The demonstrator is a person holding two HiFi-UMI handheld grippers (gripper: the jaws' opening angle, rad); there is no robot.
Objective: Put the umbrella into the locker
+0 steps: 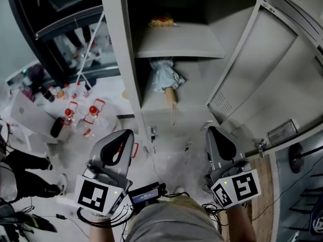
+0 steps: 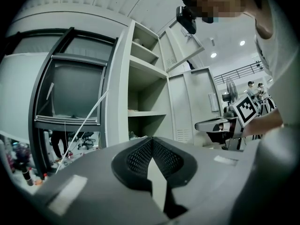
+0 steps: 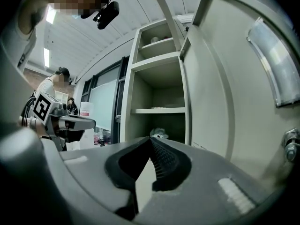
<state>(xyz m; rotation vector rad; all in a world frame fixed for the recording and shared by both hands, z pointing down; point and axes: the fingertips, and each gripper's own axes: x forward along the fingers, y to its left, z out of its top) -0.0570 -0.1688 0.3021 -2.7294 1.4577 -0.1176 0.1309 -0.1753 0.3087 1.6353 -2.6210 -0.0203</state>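
The umbrella [image 1: 165,78], pale blue fabric with a wooden handle, lies in the lower compartment of the open grey locker [image 1: 128,59], handle end toward me. It also peeks over the jaws in the right gripper view as a pale bundle [image 3: 159,134]. My left gripper [image 1: 122,133] is shut and empty, held in front of the locker's left post. My right gripper [image 1: 213,130] is likewise shut and empty, just below the open door [image 1: 262,69]. Both stand well back from the umbrella. Each gripper's own view shows its jaws [image 2: 151,140] [image 3: 151,139] closed together with nothing between.
A yellow and red item [image 1: 161,20] rests on the upper shelf. Bottles with red caps [image 1: 81,112] and clutter stand at the left beside a dark window frame [image 1: 60,29]. A person's legs [image 1: 22,170] show at the far left. A fan base [image 1: 302,158] is at the right.
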